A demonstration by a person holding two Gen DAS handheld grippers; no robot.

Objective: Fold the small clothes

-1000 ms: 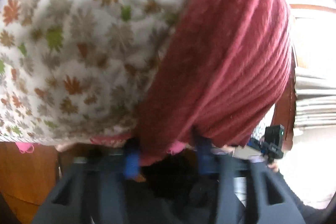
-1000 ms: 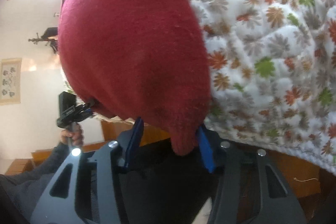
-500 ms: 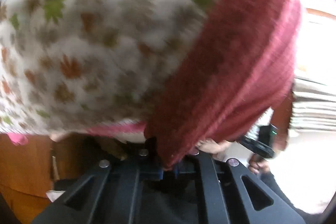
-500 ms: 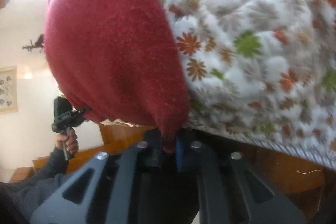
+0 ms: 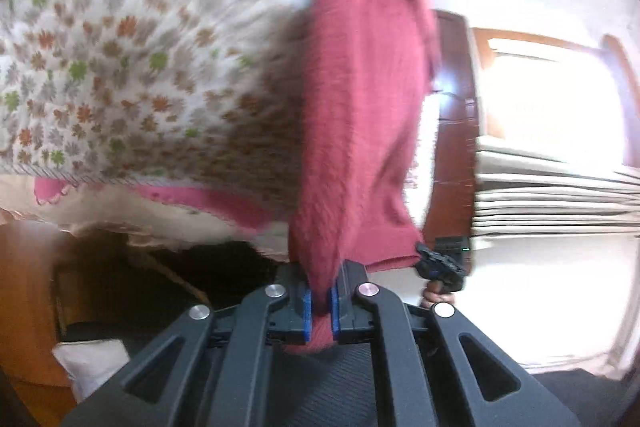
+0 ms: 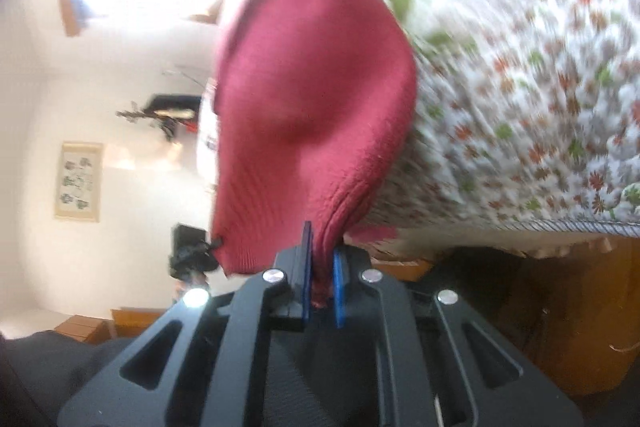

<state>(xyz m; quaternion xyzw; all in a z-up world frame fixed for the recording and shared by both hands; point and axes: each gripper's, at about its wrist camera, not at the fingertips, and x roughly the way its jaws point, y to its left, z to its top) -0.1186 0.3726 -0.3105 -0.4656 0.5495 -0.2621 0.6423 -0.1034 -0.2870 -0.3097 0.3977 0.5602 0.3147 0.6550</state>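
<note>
Maroon knit fabric is filling the middle of both wrist views: you are holding one small red garment (image 5: 360, 115) between your two tools, and it is hanging stretched in the air just in front of the bed. Your left gripper (image 5: 320, 307) is clenching a bunched corner of the garment, with the blue pads (image 5: 307, 311) pressing in on either side and a fold of cloth poking out behind them. Your right gripper (image 6: 322, 283) is pinching the opposite corner in the same way, its blue pads (image 6: 339, 287) squeezing a narrow gathered strip of the ribbed hem. In the left view you are seeing your other tool (image 5: 442, 259) at the far lower corner of the cloth, with fingers of your hand (image 5: 434, 295) showing below it; in the right view the matching tool (image 6: 192, 251) is sitting at the garment's lower left edge. Beside the garment a white quilt printed with orange, brown and green leaves (image 5: 120, 75) is covering the bed, its pink scalloped trim (image 5: 192, 197) hanging over the edge above a wooden bed frame (image 6: 580, 307). Both views are blurring, so finer detail of the knit is hard to tell. Behind the garment a bright window (image 5: 552, 91) is washing out the wall, and a framed picture (image 6: 79, 181) is hanging on the white wall in the right view.
</note>
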